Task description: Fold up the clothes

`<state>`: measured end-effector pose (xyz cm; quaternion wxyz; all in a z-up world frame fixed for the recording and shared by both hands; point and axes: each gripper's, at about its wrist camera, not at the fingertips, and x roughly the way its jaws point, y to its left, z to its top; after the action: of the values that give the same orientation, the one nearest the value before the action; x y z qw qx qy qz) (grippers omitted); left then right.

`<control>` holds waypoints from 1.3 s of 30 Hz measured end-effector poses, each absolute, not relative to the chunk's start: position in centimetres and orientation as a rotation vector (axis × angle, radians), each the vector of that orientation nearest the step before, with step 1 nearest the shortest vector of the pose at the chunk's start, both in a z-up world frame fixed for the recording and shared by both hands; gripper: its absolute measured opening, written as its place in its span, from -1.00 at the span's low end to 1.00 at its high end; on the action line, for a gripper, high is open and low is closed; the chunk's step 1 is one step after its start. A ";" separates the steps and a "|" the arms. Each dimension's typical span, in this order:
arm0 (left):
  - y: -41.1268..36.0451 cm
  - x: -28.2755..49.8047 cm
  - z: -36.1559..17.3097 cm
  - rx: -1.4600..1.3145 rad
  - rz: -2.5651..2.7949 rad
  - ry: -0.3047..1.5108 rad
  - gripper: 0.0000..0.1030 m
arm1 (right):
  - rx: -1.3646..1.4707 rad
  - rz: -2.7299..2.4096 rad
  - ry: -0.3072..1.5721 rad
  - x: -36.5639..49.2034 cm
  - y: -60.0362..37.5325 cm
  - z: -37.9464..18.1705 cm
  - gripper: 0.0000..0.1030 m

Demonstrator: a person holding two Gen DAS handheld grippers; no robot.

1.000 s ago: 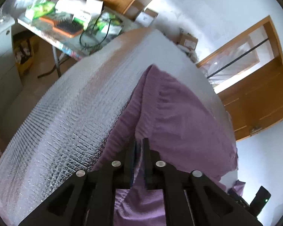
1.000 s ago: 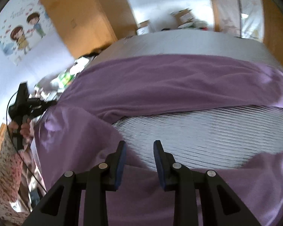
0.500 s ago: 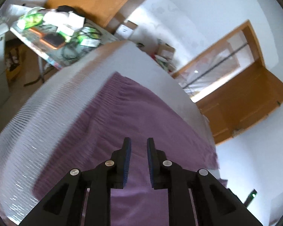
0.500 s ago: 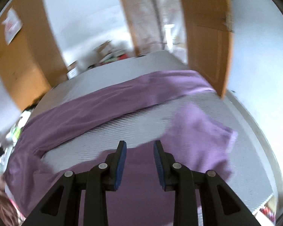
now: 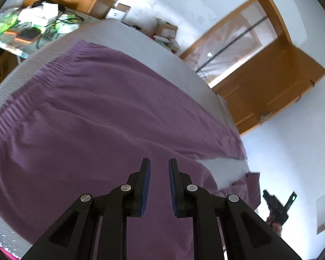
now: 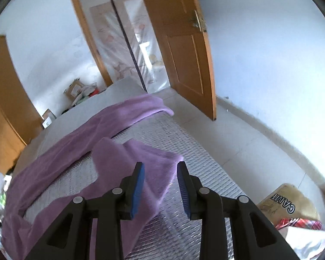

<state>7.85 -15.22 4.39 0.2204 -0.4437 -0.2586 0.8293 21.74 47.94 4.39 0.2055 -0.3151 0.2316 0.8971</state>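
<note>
A purple knitted garment [image 5: 97,112] with a ribbed hem at the left lies spread on the silvery quilted bed cover [image 5: 123,34]. My left gripper [image 5: 159,162] hovers over its near part, open, with nothing between the blue pads. In the right wrist view the garment [image 6: 123,119] runs as a long strip across the bed cover [image 6: 195,162], with a nearer flap under my right gripper [image 6: 160,165]. The right jaws are opening, and no cloth is between them.
A cluttered table [image 5: 32,28] stands beyond the bed's far left corner. An open wooden door [image 6: 184,54] and bare floor [image 6: 260,147] lie to the right. Cardboard boxes [image 6: 75,88] sit by the far wall. A printed bag [image 6: 286,203] is near the bed's right side.
My left gripper, earlier shut on a raised fold of purple cloth, has let it go and drawn back; the cloth now lies flat. My right gripper swung right towards the door side.
</note>
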 end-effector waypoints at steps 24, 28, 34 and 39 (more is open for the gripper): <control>-5.9 8.2 1.6 -1.370 2.278 -0.549 -0.58 | -1.097 2.583 0.681 16.8 50.2 0.0 -0.83; -5.4 8.4 1.5 -1.381 2.290 -0.528 -0.58 | -1.069 2.623 0.648 17.1 50.0 0.7 -0.91; -5.1 8.3 1.4 -1.389 2.300 -0.534 -0.58 | -0.902 2.570 0.611 19.3 52.1 2.8 -0.92; -4.3 8.1 1.1 -1.396 2.317 -0.532 -0.58 | -0.844 2.508 0.585 20.8 54.0 3.3 -0.92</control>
<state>8.07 -4.31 1.06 0.1913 -0.4969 -0.1895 0.8250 20.85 54.01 3.27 0.2141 -0.3044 0.2109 0.9039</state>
